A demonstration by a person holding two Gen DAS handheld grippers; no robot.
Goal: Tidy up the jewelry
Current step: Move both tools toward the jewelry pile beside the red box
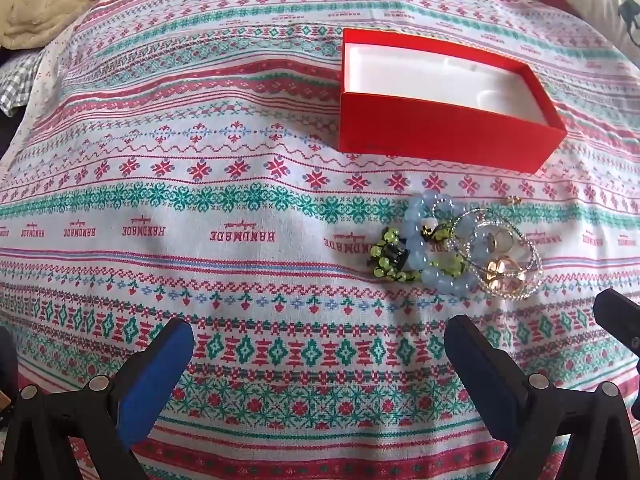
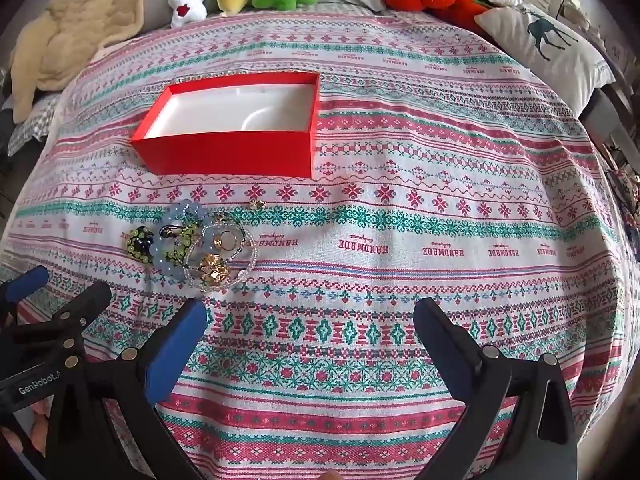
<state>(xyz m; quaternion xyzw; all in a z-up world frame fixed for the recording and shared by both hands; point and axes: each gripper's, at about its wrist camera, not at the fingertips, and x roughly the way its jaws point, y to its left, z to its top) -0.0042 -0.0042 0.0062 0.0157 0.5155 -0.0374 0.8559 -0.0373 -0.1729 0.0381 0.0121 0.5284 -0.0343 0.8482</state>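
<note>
- Left tongs (image 1: 318, 344), right tongs (image 2: 310, 320): both spread wide, holding nothing, above the patterned cloth (image 2: 400, 240).
- Jewelry pile (image 1: 452, 248): on the cloth, just beside the open red box (image 1: 444, 148), apart from both tongs.

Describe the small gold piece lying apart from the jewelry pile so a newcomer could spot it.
Start at the red box on the patterned cloth. Between it and the jewelry pile lies a tiny gold piece. Unlike everything else, it sits alone, touching nothing.
</note>
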